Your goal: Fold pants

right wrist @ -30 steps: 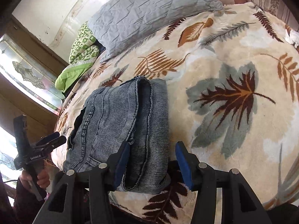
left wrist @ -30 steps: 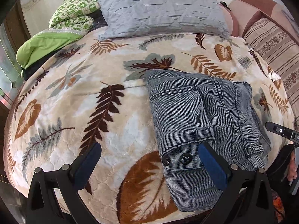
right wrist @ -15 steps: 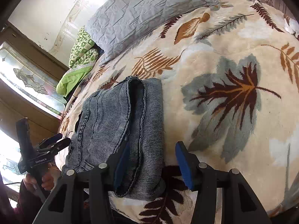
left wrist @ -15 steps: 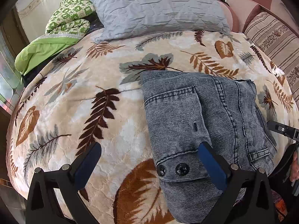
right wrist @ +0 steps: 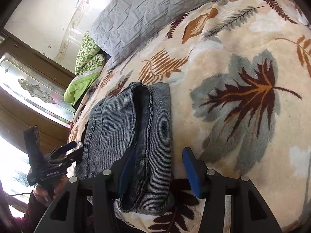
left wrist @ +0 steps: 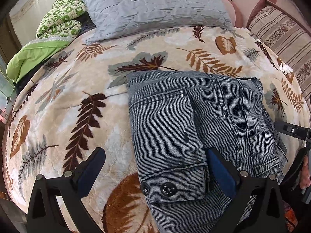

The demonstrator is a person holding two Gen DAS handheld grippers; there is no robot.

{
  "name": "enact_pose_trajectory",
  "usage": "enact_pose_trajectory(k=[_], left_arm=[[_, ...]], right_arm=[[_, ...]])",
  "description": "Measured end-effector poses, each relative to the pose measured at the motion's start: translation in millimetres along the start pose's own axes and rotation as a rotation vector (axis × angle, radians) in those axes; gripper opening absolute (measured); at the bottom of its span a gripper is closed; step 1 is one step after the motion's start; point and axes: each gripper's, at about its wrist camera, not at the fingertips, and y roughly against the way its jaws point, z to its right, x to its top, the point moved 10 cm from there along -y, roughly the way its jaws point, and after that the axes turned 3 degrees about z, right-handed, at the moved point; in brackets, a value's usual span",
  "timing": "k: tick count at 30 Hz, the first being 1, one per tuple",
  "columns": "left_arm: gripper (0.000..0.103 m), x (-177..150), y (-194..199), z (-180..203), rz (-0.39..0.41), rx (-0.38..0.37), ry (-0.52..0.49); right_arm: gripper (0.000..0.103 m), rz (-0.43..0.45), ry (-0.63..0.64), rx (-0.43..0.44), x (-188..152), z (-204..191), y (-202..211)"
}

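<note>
The grey denim pants lie folded in a thick stack on the leaf-print blanket, waistband and two black buttons toward me. My left gripper is open and straddles the stack's left near corner. In the right wrist view the pants show their folded edge; my right gripper is open, its jaws on either side of the right end of the stack. The other gripper shows at the far left.
A grey quilted pillow lies at the head of the bed, a green patterned quilt to its left. Striped cushions stand at the right. A stained-glass window is beside the bed.
Both grippers have moved forward a little over the near ends of the folded pants. The jaws stay open and the pants have not shifted.
</note>
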Motion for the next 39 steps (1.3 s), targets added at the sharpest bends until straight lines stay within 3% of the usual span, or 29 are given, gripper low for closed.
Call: enact_pose_trajectory(k=[5, 14, 21, 24, 27, 33, 38, 39], left_arm=[[0.103, -4.4, -9.6, 1.0, -0.034, -0.036, 0.028], [0.103, -17.7, -22.2, -6.3, -0.12, -0.187, 0.246], [0.103, -19.3, -2.7, 16.1, -0.08, -0.185, 0.162], [0.099, -19.2, 2.4, 20.8, -0.047, -0.133, 0.102], [0.099, -19.1, -3.2, 18.0, -0.068, -0.141, 0.109], [0.103, -28.5, -26.7, 12.9, -0.162, -0.242, 0.249], [0.103, -24.8, -24.0, 14.5, -0.127, -0.221, 0.211], [0.097, -23.3, -21.8, 16.3, -0.116, -0.22, 0.204]], right_arm=[[0.055, -0.007, -0.006, 0.026, 0.6, -1.3, -3.9], [0.055, -0.007, -0.039, 0.074, 4.3, 0.8, -8.6], [0.056, -0.079, 0.047, 0.145, -14.2, -29.0, -13.8], [0.057, -0.066, 0.129, 0.145, -19.1, -44.1, -10.1], [0.057, -0.073, 0.05, 0.167, -17.1, -35.1, -10.0], [0.058, -0.104, -0.055, 0.199, -18.5, -20.5, -18.2], [0.058, -0.1, -0.092, 0.253, -17.9, -15.9, -19.9], [0.058, -0.103, -0.082, 0.249, -18.6, -16.9, -20.1]])
